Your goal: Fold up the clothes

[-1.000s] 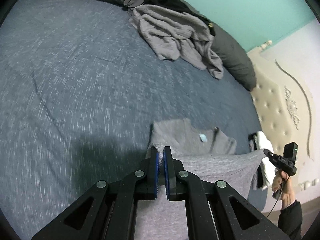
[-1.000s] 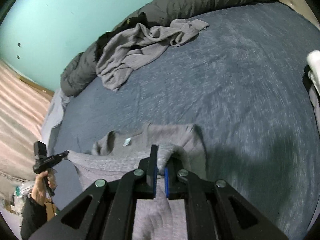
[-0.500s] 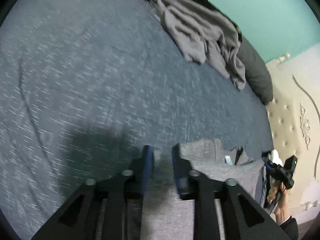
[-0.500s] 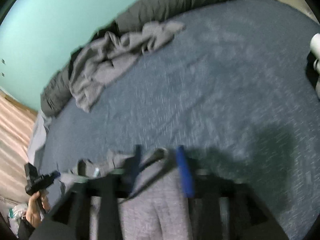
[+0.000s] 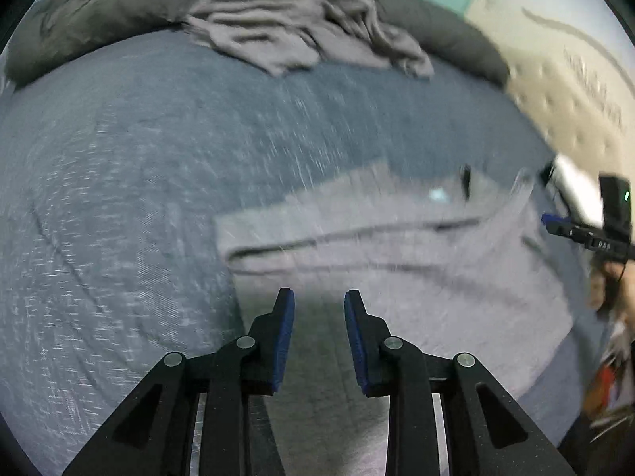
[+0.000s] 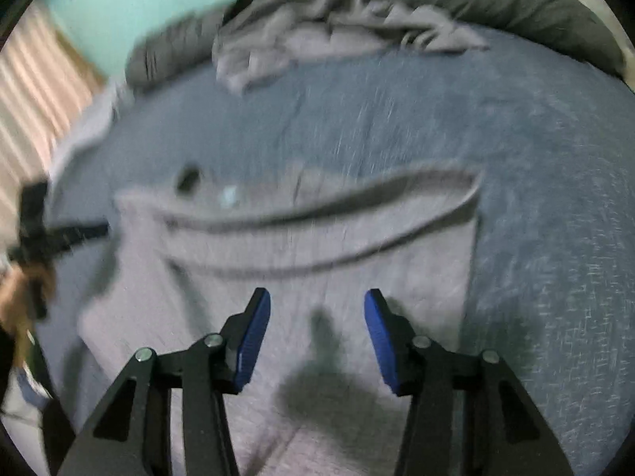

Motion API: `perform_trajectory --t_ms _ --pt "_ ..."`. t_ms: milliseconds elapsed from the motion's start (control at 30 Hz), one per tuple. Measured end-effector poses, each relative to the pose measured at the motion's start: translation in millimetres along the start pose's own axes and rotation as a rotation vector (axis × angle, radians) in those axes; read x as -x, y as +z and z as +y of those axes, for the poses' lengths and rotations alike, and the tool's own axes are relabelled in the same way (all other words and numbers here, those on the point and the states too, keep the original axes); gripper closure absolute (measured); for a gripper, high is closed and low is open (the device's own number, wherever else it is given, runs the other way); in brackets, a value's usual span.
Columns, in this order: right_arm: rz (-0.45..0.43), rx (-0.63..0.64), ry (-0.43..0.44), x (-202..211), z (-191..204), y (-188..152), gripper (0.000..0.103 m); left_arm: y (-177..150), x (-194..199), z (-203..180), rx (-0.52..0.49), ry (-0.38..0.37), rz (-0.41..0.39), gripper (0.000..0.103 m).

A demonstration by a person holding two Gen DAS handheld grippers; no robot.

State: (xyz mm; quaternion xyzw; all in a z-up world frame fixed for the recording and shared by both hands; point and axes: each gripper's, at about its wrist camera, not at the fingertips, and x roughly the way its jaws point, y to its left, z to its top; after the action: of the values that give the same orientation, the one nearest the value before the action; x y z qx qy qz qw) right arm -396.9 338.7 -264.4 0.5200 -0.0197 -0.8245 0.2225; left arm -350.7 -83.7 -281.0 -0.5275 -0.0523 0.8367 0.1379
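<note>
The grey shirt (image 5: 397, 261) lies flat on the blue-grey bedspread (image 5: 119, 198), its lower part folded up over the body, neck label (image 6: 229, 195) showing. We find the left gripper (image 5: 319, 309) with fingers parted and nothing between them, above the shirt's near edge. The right gripper (image 6: 317, 309) stands wide apart, likewise empty. A heap of grey clothes (image 6: 325, 35) sits well apart, against the dark duvet (image 6: 496, 4).

A: Where do the views look from?
B: Each sits behind its own gripper, low over the bed (image 5: 119, 198), facing the far wall.
A: Shared?
B: The grey garment (image 5: 397, 269) (image 6: 278, 277).
</note>
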Motion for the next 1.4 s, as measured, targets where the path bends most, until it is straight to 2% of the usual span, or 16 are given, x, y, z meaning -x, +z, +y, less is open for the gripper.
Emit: perform_trajectory --t_ms 133,233,267,467,633,733,833,933,1100,1133,1167,1200,1233,1267,1300,1400 --pt "0.121 0.101 -0.058 -32.7 17.9 -8.6 0.057 -0.7 -24.4 0.9 -0.026 0.038 0.028 0.074" --pt "0.141 0.135 -0.106 -47.8 15.9 -0.8 0.060 4.0 -34.2 4.2 -0.025 0.057 0.018 0.071" --pt "0.139 0.140 -0.117 -51.5 14.3 3.7 0.061 8.5 -36.3 7.3 -0.021 0.065 0.010 0.068" --pt "0.049 0.092 -0.188 -54.2 -4.7 48.9 0.063 41.5 -41.3 20.9 -0.010 0.124 -0.055 0.067" --pt "-0.024 -0.006 -0.242 -49.0 -28.2 80.4 0.063 67.3 -43.2 42.7 0.067 0.151 -0.091 0.067" --pt "-0.086 -0.089 -0.210 -31.5 -46.3 79.9 0.063 71.9 -41.1 54.1 0.126 0.143 -0.108 0.066" --pt "-0.089 -0.134 -0.182 -23.5 -63.8 71.2 0.062 62.6 -36.0 65.5 0.163 0.120 -0.107 0.057" --pt "-0.046 -0.205 -0.119 -24.0 -79.4 57.9 0.052 50.5 -38.3 74.2 0.203 0.085 -0.101 0.050" --pt "-0.069 -0.264 -0.059 -23.5 -91.2 38.9 0.052 41.5 -43.1 77.0 0.216 0.033 -0.095 0.051" --pt "-0.088 -0.272 -0.035 -22.9 -91.3 38.4 0.052 41.3 -43.8 76.1 0.211 0.028 -0.095 0.059" --pt "-0.096 -0.276 -0.007 -23.7 -90.8 38.9 0.052 41.4 -43.7 76.0 0.212 0.020 -0.098 0.074" --pt "-0.094 -0.269 -0.002 -25.1 -89.7 39.9 0.059 41.5 -43.0 76.6 0.218 0.011 -0.104 0.079" --pt "-0.086 -0.254 0.000 -26.5 -87.8 39.7 0.072 41.3 -41.8 76.5 0.221 0.004 -0.110 0.087" --pt "-0.079 -0.239 0.003 -27.6 -85.6 39.5 0.077 41.2 -40.8 75.7 0.219 0.003 -0.115 0.098" --pt "-0.084 -0.221 0.001 -27.0 -81.8 39.5 0.089 41.4 -40.3 74.6 0.214 0.005 -0.117 0.100" --pt "-0.122 -0.188 -0.033 -18.2 -75.5 39.6 0.099 41.5 -34.8 72.9 0.203 0.025 -0.136 0.100"
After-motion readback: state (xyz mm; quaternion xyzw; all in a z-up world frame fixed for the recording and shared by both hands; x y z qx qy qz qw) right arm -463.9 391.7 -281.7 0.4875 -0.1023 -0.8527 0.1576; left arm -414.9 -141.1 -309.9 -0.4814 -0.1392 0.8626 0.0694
